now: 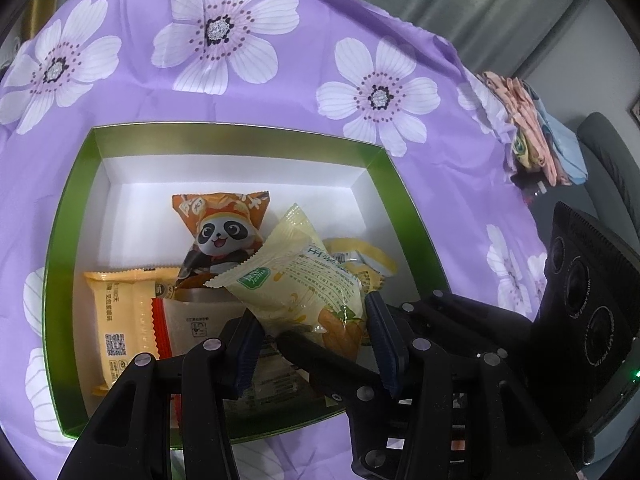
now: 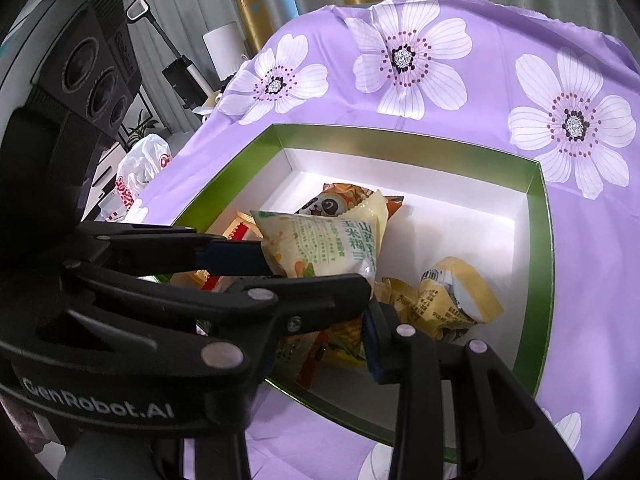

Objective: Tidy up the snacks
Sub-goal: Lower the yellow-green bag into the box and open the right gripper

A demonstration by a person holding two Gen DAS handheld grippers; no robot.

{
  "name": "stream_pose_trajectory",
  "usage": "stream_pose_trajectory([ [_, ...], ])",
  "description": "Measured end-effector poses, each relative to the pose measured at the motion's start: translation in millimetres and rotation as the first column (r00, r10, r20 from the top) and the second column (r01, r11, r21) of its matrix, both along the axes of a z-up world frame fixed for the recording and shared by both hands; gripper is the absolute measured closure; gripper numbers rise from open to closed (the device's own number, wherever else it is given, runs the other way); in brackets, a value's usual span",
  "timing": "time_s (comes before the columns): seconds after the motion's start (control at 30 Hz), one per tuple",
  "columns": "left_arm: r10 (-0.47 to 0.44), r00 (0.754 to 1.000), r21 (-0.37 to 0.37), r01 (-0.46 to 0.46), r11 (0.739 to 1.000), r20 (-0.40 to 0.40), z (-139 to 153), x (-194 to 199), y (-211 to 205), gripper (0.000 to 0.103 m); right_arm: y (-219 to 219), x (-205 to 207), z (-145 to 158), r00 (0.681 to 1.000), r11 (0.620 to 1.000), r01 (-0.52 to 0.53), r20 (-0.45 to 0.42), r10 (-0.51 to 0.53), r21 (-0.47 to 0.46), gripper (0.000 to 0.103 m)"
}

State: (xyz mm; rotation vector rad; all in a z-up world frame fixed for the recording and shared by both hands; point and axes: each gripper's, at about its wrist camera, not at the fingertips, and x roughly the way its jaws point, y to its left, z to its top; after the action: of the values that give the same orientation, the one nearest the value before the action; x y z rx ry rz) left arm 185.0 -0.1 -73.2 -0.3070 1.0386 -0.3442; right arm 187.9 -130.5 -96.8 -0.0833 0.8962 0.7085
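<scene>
A pale yellow corn snack packet (image 1: 296, 276) (image 2: 320, 248) hangs tilted over the open green box (image 1: 68, 216) (image 2: 540, 264). My left gripper (image 1: 314, 344) is shut on it, one blue pad on each side. In the right wrist view it reaches in from the left. My right gripper (image 2: 324, 332) comes in from the right, and one of its fingers (image 1: 316, 360) lies under the packet's lower end. Its other finger is hidden. The box holds a panda packet (image 1: 218, 232), a yellow bar (image 1: 116, 316) and a crumpled yellow packet (image 2: 456, 296).
The box sits on a purple cloth with white flowers (image 1: 280, 92). A stack of folded cloths (image 1: 532, 132) lies at the cloth's far right edge. Beyond the left edge stand a white plastic bag (image 2: 140, 164) and room furniture. The far part of the box floor (image 2: 440, 216) is bare.
</scene>
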Motion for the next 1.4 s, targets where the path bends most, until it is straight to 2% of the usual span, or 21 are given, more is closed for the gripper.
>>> stream_pose_trajectory([
  [1.4,0.001,1.0,0.017,-0.001,1.0,-0.003,-2.3,2.5,-3.5,0.053,-0.5,4.5,-3.3,1.0,1.0,0.005,-0.018,-0.005,-0.016,0.063],
])
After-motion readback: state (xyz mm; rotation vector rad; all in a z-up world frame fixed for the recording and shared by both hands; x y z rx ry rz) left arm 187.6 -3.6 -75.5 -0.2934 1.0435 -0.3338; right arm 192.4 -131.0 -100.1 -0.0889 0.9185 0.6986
